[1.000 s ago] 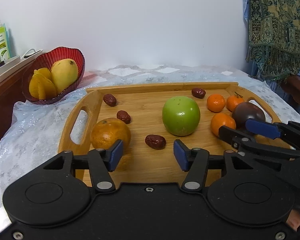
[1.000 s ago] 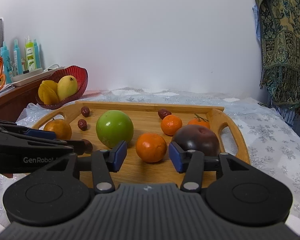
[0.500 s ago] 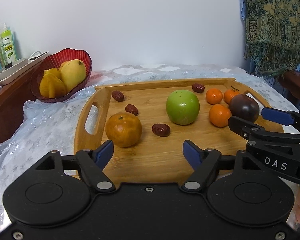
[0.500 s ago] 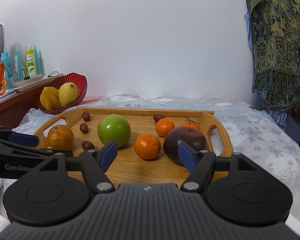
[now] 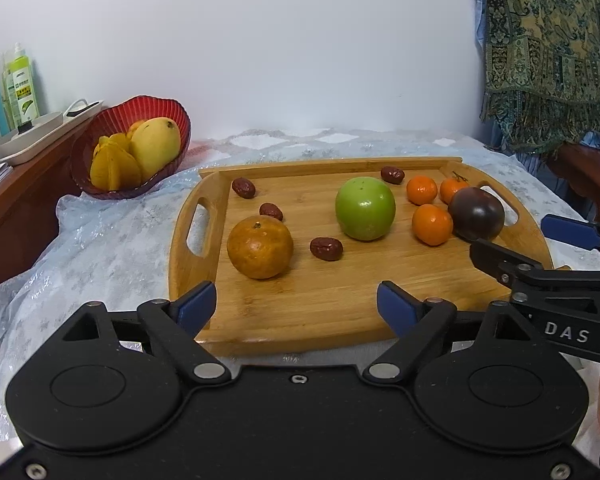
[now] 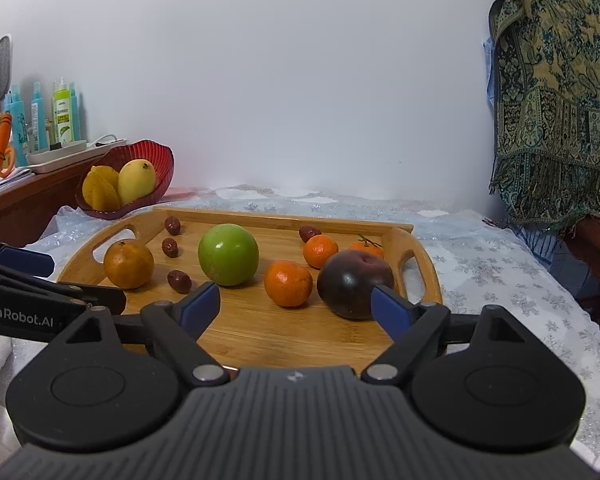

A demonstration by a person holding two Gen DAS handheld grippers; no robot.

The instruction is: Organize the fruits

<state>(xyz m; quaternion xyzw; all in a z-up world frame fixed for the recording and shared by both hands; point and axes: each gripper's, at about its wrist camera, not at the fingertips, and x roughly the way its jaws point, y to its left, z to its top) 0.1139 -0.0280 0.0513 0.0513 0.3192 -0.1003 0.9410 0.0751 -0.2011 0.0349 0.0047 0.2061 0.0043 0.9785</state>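
Tabletop (image 5: 100,240) under pale snowflake cloth carries wooden tray (image 5: 188,264) and red bowl (image 5: 84,160), set apart.

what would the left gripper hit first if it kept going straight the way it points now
Probably the bare wood of the tray. The left gripper tilts downward, jaws opening with nothing between them. The large orange and a date lie just beyond; depth is unclear, so either could come first.
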